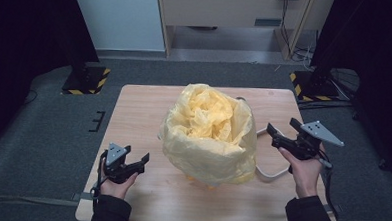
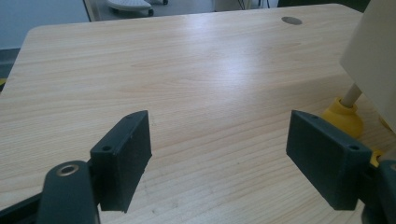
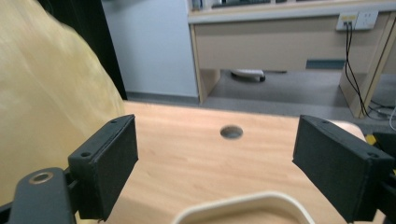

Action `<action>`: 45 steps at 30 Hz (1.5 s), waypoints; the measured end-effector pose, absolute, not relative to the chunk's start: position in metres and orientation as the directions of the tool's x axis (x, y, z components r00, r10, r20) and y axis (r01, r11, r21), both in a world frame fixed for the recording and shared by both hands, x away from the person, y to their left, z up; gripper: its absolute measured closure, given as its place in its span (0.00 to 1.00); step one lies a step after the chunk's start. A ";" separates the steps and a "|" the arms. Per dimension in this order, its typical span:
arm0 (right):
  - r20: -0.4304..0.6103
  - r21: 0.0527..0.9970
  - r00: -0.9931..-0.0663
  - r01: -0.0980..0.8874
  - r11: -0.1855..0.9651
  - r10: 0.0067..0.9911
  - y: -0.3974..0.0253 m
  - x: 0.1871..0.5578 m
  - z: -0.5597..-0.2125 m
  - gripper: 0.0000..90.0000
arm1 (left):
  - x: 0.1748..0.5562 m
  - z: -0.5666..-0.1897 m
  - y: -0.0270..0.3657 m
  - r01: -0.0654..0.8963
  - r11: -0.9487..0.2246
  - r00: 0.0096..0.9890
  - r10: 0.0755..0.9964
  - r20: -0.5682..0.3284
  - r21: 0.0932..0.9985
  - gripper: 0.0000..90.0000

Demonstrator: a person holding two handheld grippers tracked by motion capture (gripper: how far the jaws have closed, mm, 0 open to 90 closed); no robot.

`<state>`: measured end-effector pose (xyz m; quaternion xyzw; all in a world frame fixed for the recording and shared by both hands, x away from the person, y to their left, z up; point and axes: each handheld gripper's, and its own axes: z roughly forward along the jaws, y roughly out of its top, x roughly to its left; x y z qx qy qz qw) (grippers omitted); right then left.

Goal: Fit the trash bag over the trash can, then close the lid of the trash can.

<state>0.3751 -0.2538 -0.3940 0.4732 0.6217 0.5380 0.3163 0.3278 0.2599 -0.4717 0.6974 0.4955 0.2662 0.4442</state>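
Bag (image 1: 210, 136), centre of surface (image 1: 134, 108); flanked by left gripper (image 1: 131, 164) at 8 o'clock, right gripper (image 1: 283, 130) at 3 (jaws wide, empty), seemingly poised to grasp.

One crumpled yellow plastic bag (image 1: 210, 133), one cream plastic bin rim (image 3: 243, 210), one light wooden table (image 1: 138, 118), two black two-jaw grippers

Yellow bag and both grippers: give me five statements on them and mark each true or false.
1. The yellow bag stands open-mouthed on the wooden table. True.
2. The left gripper is clamped on the bag. False: its jaws are open over bare wood.
3. The right gripper is open. True.
4. The bag lies on the floor. False: it stands on the table.
5. The grippers sit on opposite sides of the bag. True.
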 end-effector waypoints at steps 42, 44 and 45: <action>0.087 0.854 -0.102 0.520 -0.021 0.991 -0.348 0.387 -0.506 0.26 | 0.350 -0.502 0.250 0.564 -0.265 0.403 0.915 0.019 0.782 0.20; 0.082 0.837 -0.102 0.548 -0.013 0.991 -0.351 0.389 -0.512 0.30 | 0.351 -0.502 0.250 0.565 -0.264 0.403 0.915 0.019 0.782 0.20; 0.081 0.830 -0.105 0.557 -0.009 0.991 -0.351 0.389 -0.514 0.34 | 0.351 -0.502 0.250 0.564 -0.264 0.403 0.915 0.018 0.782 0.20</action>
